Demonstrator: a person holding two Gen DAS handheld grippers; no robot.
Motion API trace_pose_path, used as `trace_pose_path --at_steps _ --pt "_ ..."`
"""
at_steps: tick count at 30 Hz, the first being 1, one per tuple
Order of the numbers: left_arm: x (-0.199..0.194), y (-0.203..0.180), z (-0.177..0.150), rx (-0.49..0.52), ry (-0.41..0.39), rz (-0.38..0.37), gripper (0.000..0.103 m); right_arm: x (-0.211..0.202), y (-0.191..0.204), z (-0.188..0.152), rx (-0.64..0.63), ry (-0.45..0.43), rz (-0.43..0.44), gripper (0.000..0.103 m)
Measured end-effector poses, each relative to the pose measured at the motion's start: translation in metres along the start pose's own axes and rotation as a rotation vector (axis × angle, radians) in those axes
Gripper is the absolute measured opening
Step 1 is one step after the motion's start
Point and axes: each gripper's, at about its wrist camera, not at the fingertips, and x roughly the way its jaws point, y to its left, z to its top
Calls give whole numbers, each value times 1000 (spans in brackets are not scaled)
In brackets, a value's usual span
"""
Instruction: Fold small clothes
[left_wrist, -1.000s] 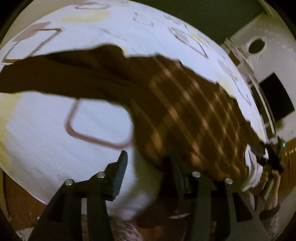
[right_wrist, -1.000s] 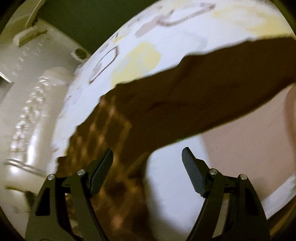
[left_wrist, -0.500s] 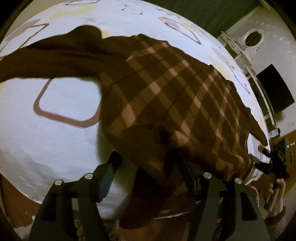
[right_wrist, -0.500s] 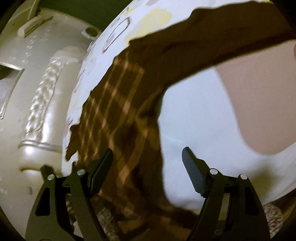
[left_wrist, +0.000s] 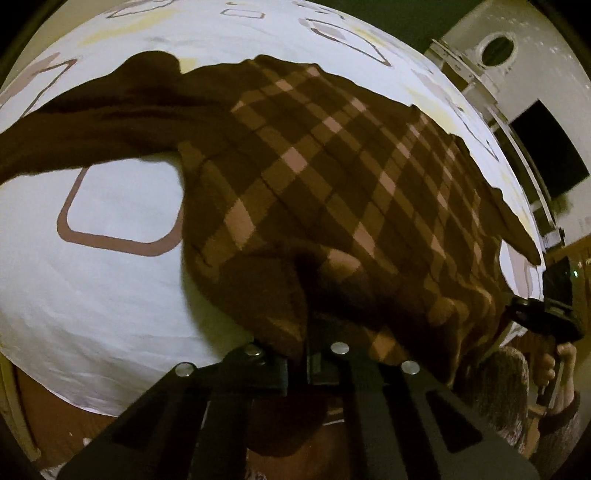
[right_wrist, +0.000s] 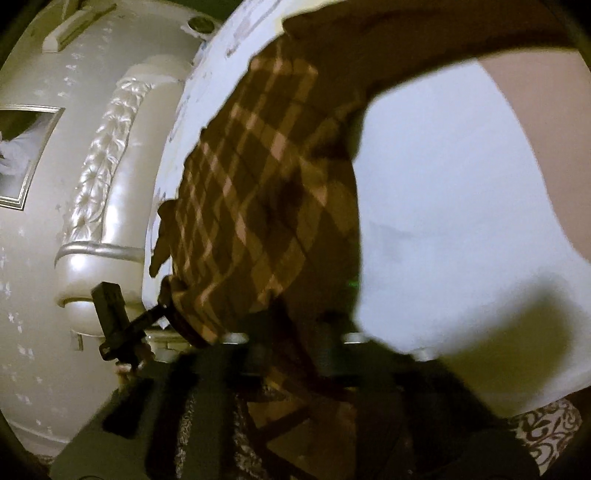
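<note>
The sweater (left_wrist: 332, 206), a brown argyle knit, is spread across the white patterned sheet (left_wrist: 92, 295) with its hem hanging over the near edge of the bed, and no fold is yet seen in it, so the task is judged to be at its very start: the first grasp is made, while the folding of body and sleeves is all left to do. Nearest in the left wrist view, the left gripper (left_wrist: 297, 363) is seen clenched on the hem, its jaws having just closed, with the knit pinched between them and bunched above. In the right wrist view the right gripper (right_wrist: 295, 354) is blurred, but its jaws have likewise just closed and hem fabric is seen running between them, so it is taken as gripping the same hem further along. Each gripper is also caught at the edge of the other's view, held at the hem. Further off, the checked body lies fairly flat, and one plain sleeve (left_wrist: 85, 122) is stretched out sideways over the sheet. Beyond the bed, a padded headboard (right_wrist: 99, 177) is seen.
</note>
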Motion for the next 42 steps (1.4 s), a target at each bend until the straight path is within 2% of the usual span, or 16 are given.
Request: trace_pose_path --at_steps 6,10,15,21,26,30,33,35,36,37,38,39,42 --pt "-21 14 -5 -13 13 -59 5 -8 17 -4 -79 16 -12 5" --pt "-18 36 -11 -63 71 -113 5 -10 9 -9 -68 44 -69 4" --pt "-6 44 -19 -66 118 -94 5 -7 -7 -12 -39 56 -67 3" --pt "-8 37 -17 0 108 -59 5 -9 -8 -13 -36 57 -64 3" --pt "-13 47 -18 11 123 -30 7 -8 -13 -12 3 60 -34 3" --pt "-26 59 -18 -4 95 -18 7 -18 -18 -8 38 46 -14 13" --pt "-42 57 -10 5 36 -7 7 -46 -17 0 17 -30 -37 27" --pt "-51 50 1 26 -22 36 8 -72 -24 7 30 -107 -38 29" --pt "-53 47 5 32 -47 53 16 -83 -29 11 40 -144 -42 30" --pt "-56 44 10 36 -76 69 33 -106 -40 17 66 -215 -58 32" --pt "-60 38 17 37 -123 90 43 -123 -50 22 88 -266 -68 32" --pt "-62 35 23 32 -157 101 56 -144 -64 27 124 -332 -77 33" --pt "-58 24 39 -10 -209 74 62 -204 -114 37 267 -527 -71 33"
